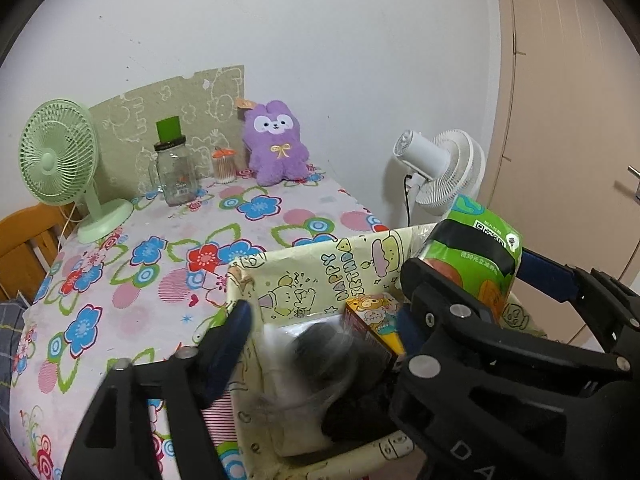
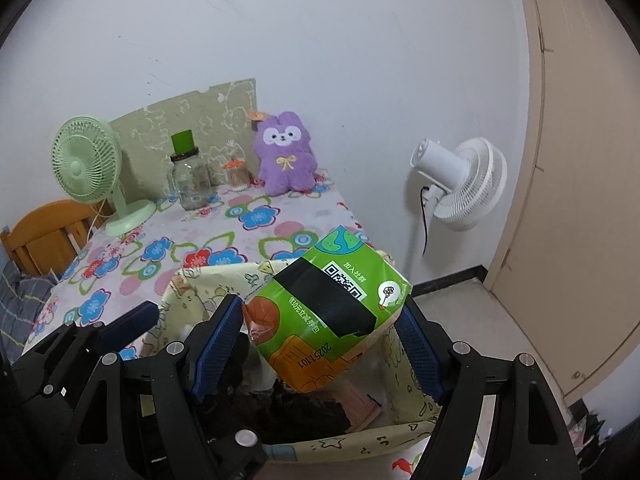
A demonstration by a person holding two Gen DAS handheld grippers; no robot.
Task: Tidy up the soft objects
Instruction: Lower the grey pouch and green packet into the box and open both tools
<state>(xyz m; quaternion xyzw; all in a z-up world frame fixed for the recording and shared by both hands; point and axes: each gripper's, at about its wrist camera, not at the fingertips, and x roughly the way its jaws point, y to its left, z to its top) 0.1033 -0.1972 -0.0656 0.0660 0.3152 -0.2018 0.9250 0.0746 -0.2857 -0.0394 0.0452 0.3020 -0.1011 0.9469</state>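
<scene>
A cream cartoon-print fabric basket (image 1: 304, 276) (image 2: 404, 364) stands at the table's near right edge. My right gripper (image 2: 320, 328) is shut on a green tissue pack (image 2: 332, 308) and holds it over the basket; the pack also shows in the left wrist view (image 1: 476, 256). My left gripper (image 1: 324, 320) is open over the basket, its fingers on either side of a blurred clear-wrapped dark item (image 1: 320, 356). A yellow cartoon box (image 1: 376, 320) and dark fabric (image 2: 304, 412) lie inside. A purple plush bunny (image 1: 276, 144) (image 2: 286, 152) sits at the table's far edge.
A green desk fan (image 1: 60, 160) (image 2: 90, 168), a glass jar with a green lid (image 1: 176, 168) (image 2: 192, 176) and a small cotton-swab jar (image 1: 224, 166) stand at the back of the flowered tablecloth (image 1: 160, 256). A white floor fan (image 1: 440, 168) (image 2: 464, 180) stands beside the table. A wooden chair (image 2: 48, 236) is at left.
</scene>
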